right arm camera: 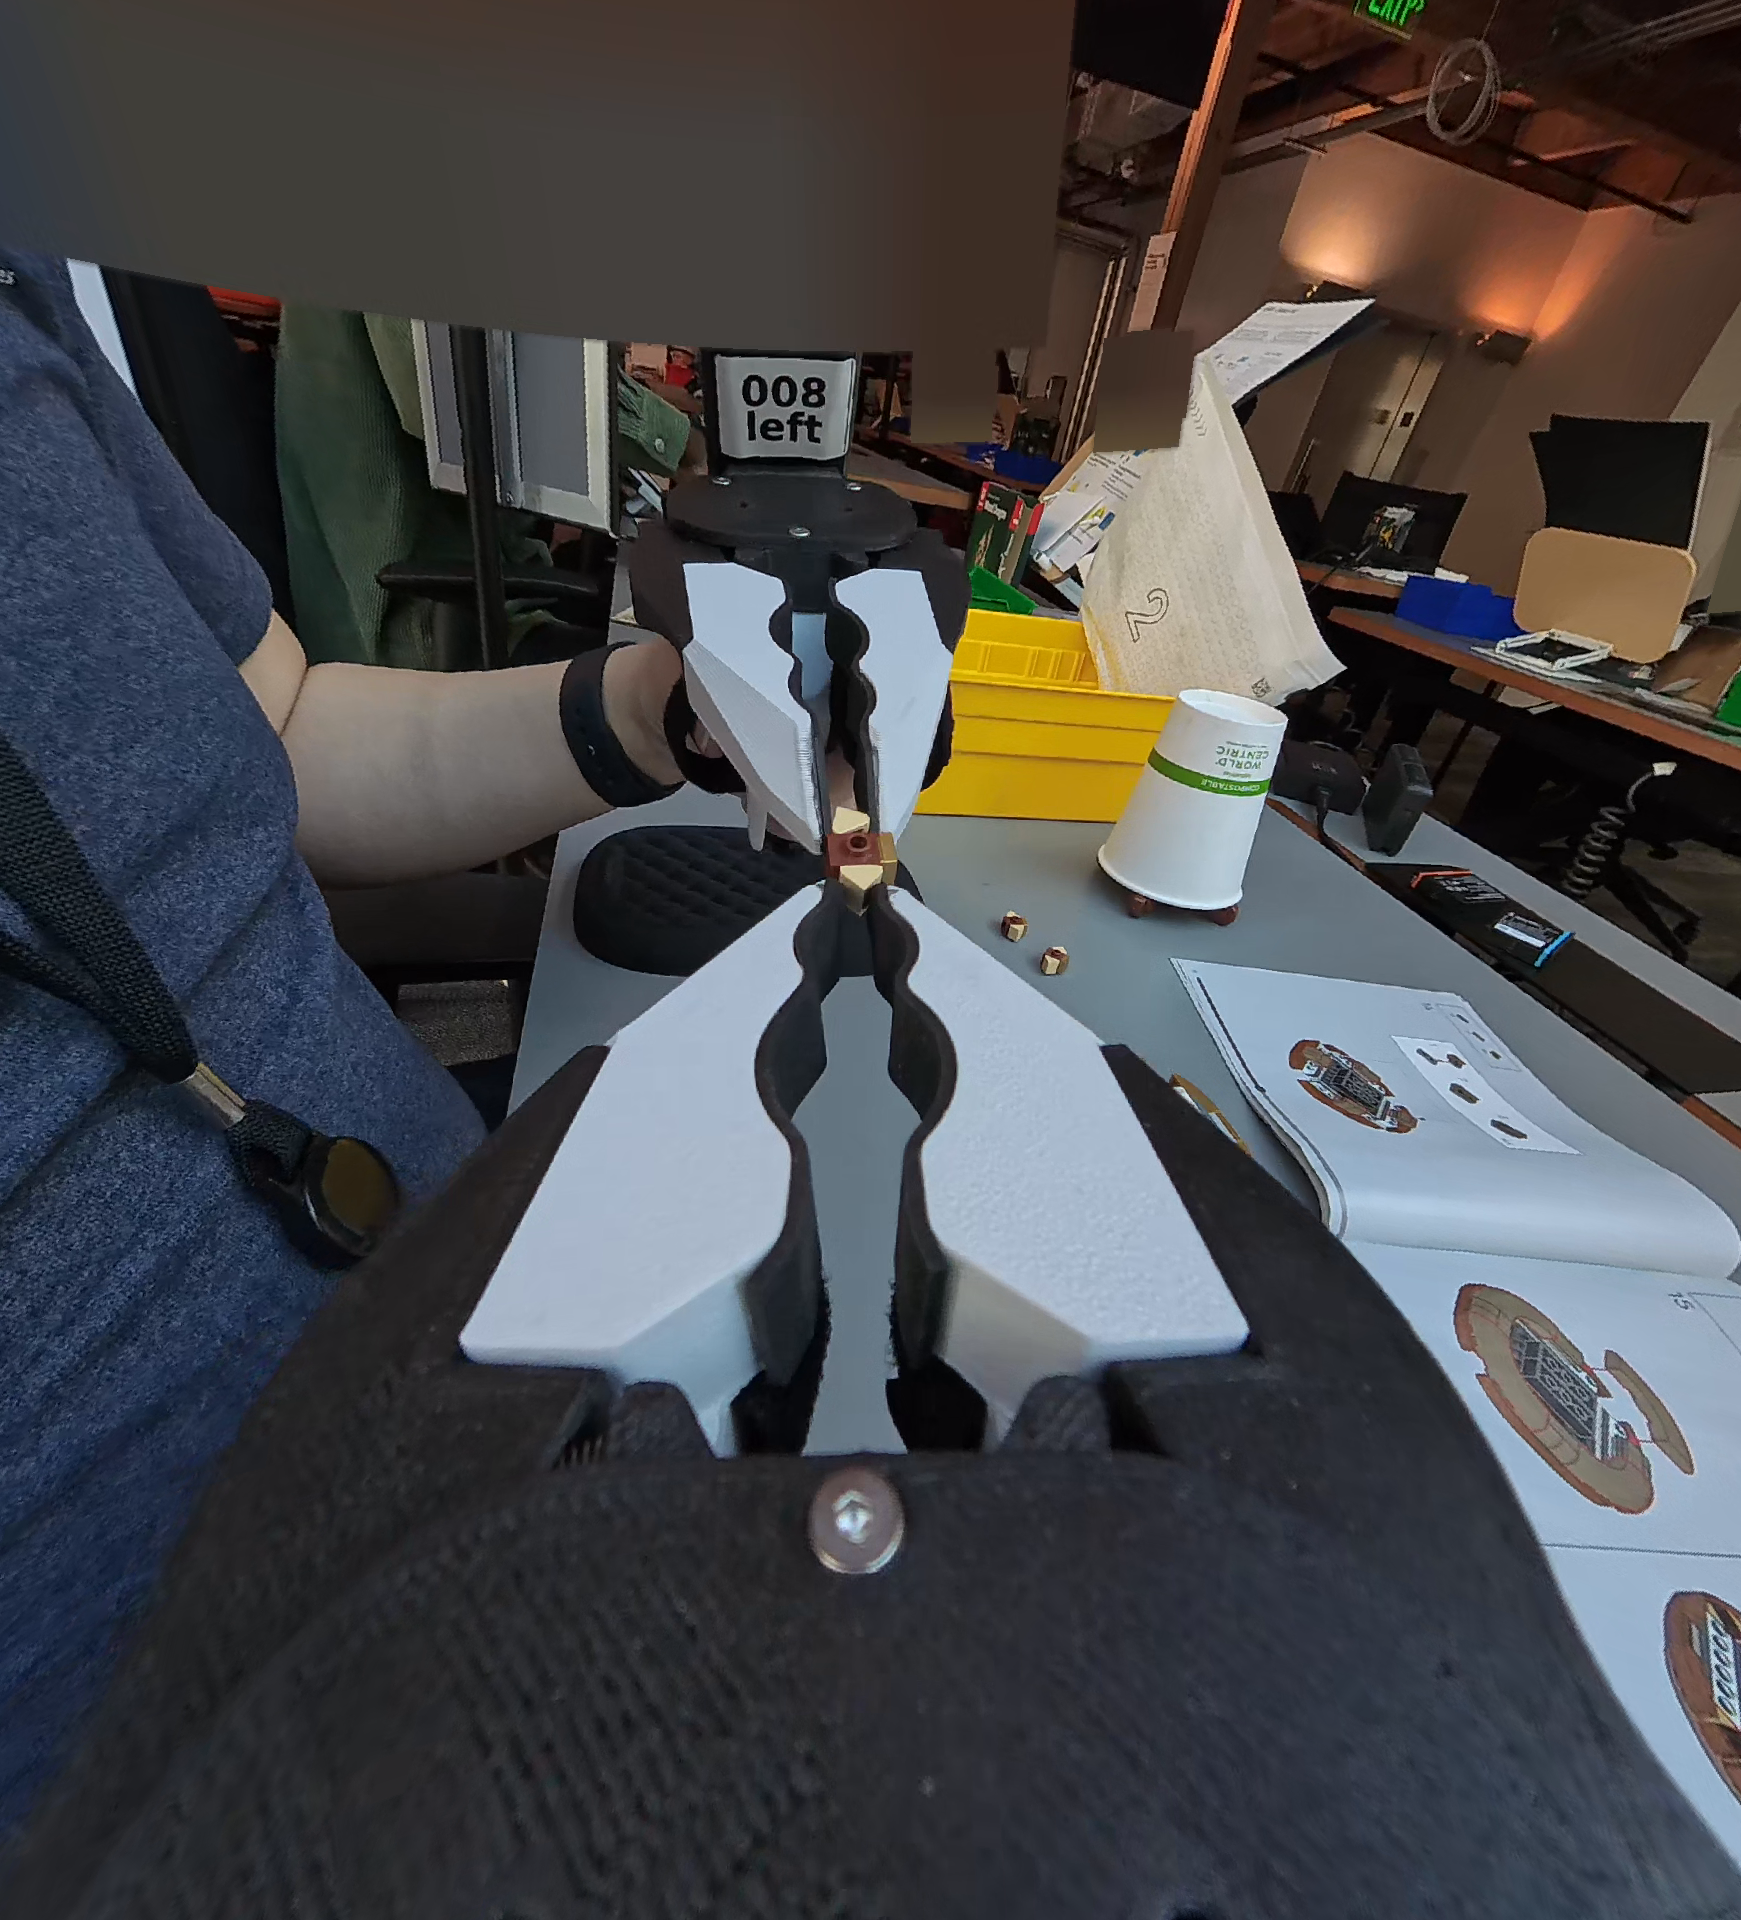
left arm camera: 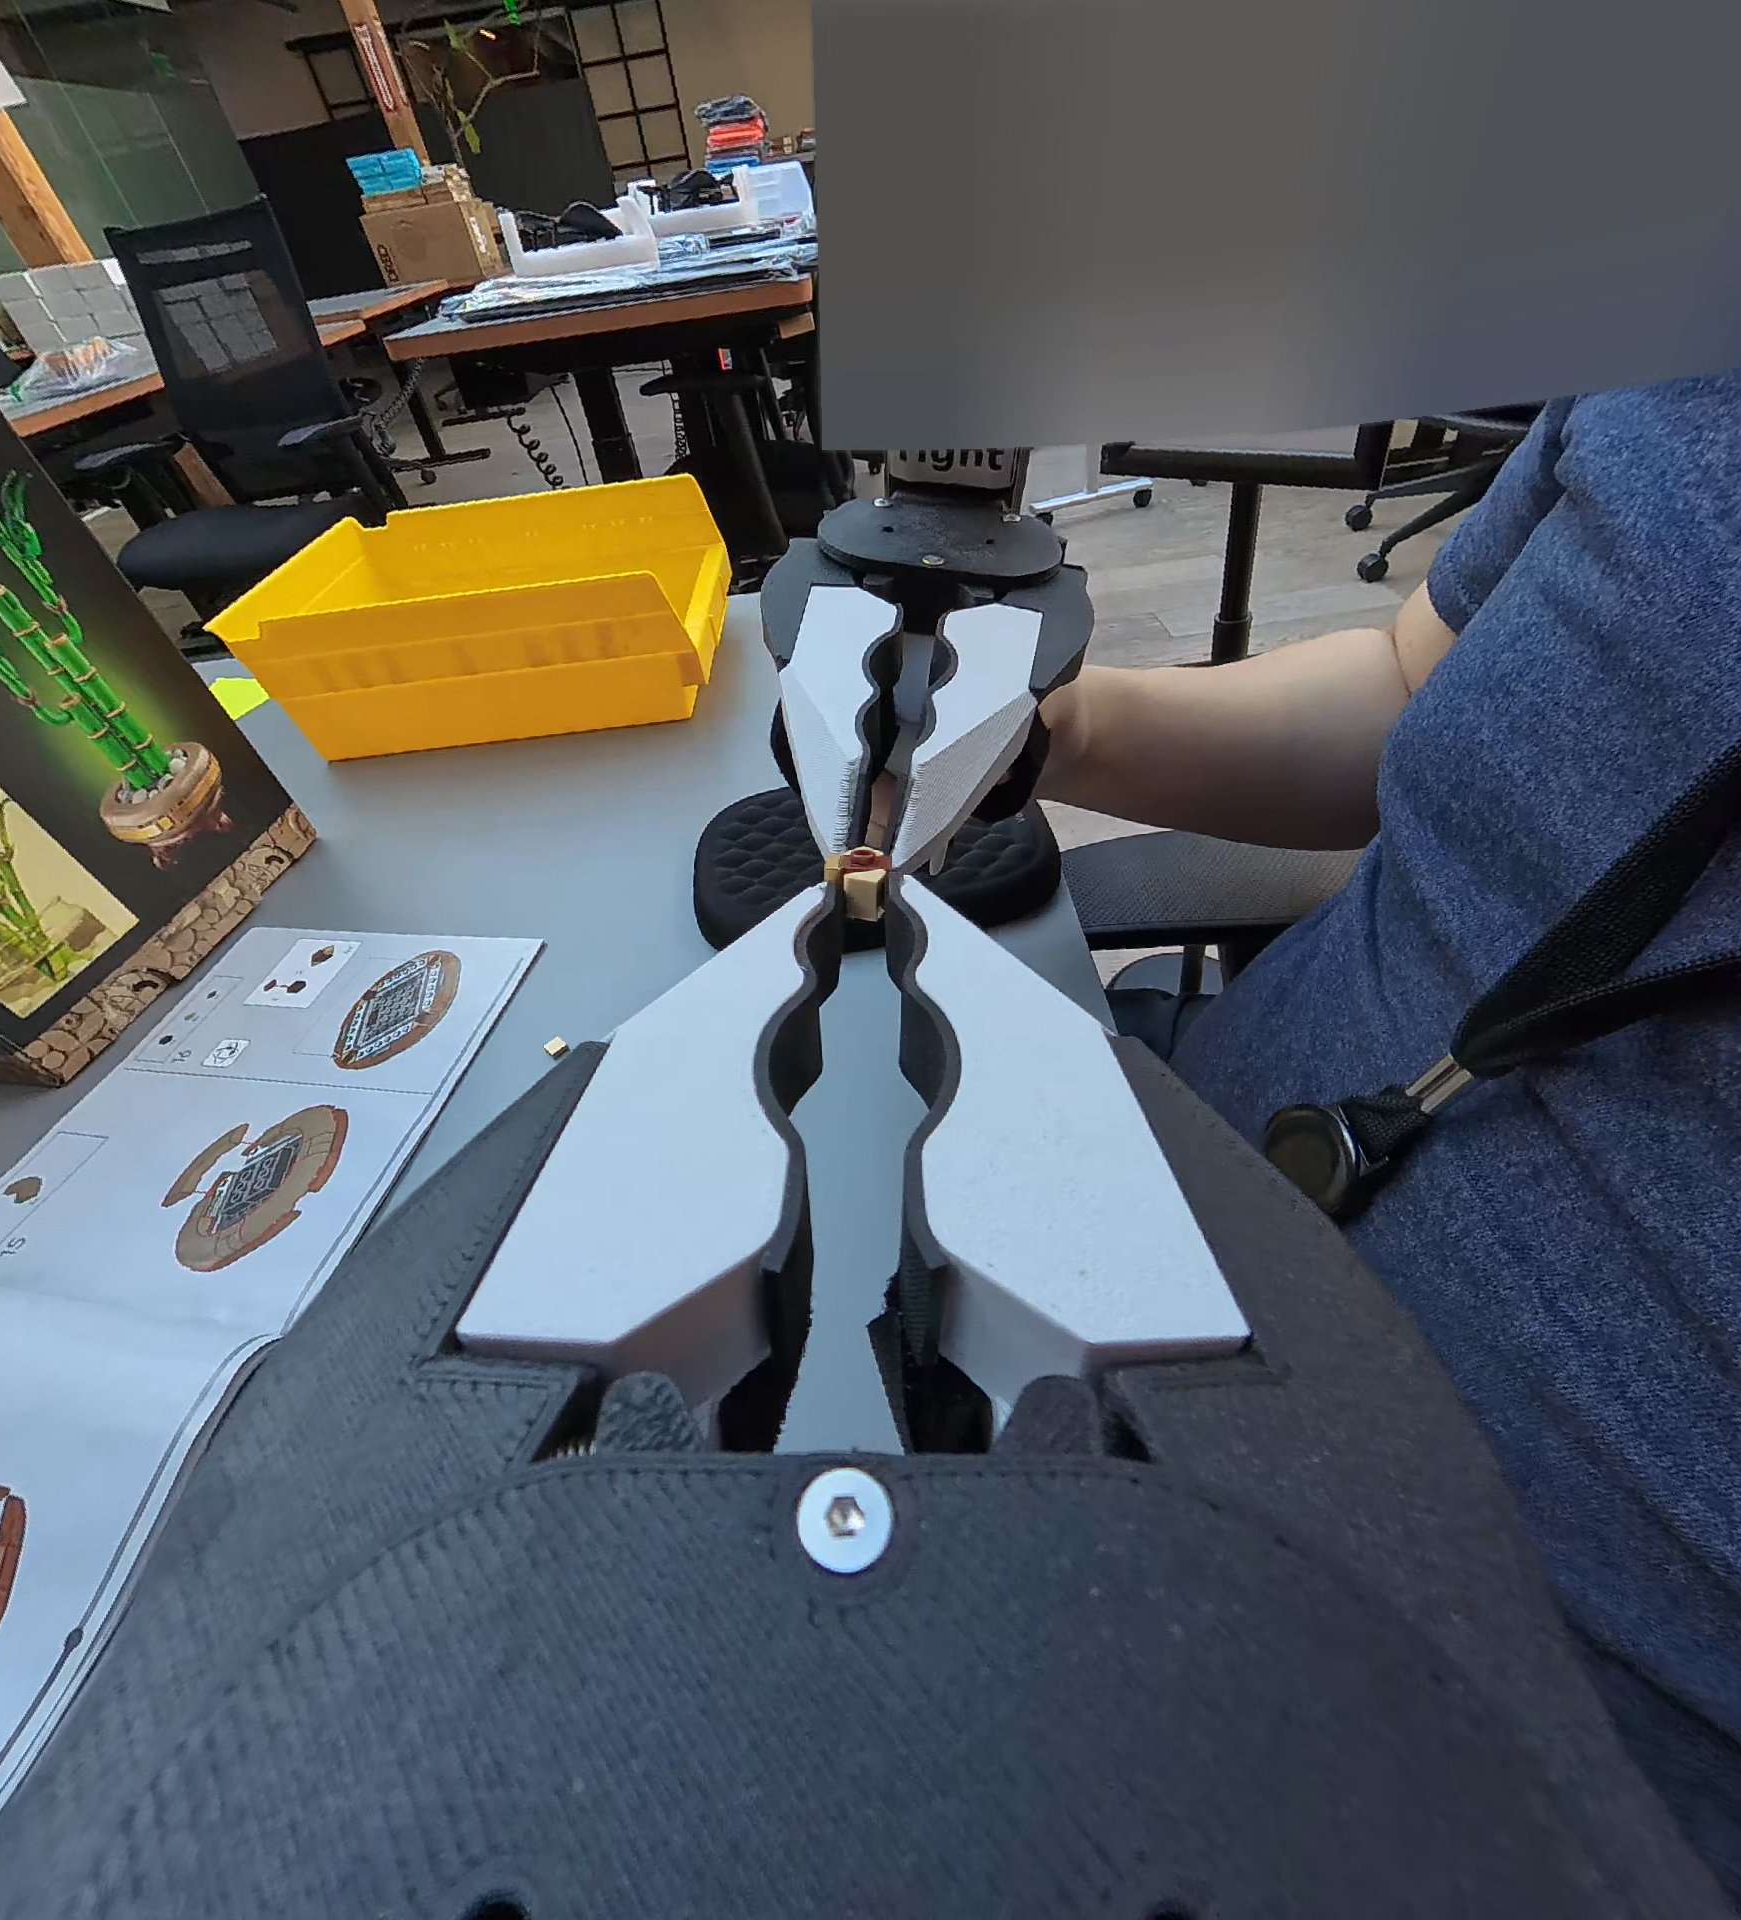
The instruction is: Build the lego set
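Both grippers meet tip to tip above the table, in front of the person's blue shirt. Left gripper fingers are closed on a tan piece; right gripper fingers are closed on a tan piece as well, at the near end of the same cluster. Between them sits a brown stud piece, touching the tan parts, so the small lego assembly is held in the air between the two tips, over a black pad. Two loose tan-brown pieces lie on the table just beside an upturned paper cup. Open instruction booklet lies flat on the table near the set's box. Yellow bin sits farther back.
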The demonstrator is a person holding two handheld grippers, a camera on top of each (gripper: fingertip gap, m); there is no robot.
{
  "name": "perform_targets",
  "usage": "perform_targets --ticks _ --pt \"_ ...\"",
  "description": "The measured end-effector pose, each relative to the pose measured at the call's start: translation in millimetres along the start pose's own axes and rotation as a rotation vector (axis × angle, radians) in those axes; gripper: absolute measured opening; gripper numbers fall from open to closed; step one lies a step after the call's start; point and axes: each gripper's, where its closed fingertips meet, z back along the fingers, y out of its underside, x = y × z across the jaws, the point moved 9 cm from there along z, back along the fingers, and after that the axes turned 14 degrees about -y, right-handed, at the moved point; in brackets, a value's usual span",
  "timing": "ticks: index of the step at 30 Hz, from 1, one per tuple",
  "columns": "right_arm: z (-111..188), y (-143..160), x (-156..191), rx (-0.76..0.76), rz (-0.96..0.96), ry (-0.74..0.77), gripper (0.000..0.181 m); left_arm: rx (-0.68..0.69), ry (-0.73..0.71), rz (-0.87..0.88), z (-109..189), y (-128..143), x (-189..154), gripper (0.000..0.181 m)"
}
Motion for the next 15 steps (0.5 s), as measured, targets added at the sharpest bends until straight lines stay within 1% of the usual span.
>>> perform_targets --ticks 5,11,15 --pt "-0.4 3.5 0.5 -0.022 -0.013 -0.016 0.003 0.012 0.008 -0.001 0.4 0.2 -0.6 0.006" --pt "0.6 8.0 -1.1 -0.069 -0.06 -0.072 0.003 0.013 0.045 0.019 -0.1 2.7 -0.6 0.005" --pt "0.6 10.2 -3.5 -0.063 -0.081 -0.081 0.002 0.012 0.055 0.032 -0.7 7.6 1.3 0.005"
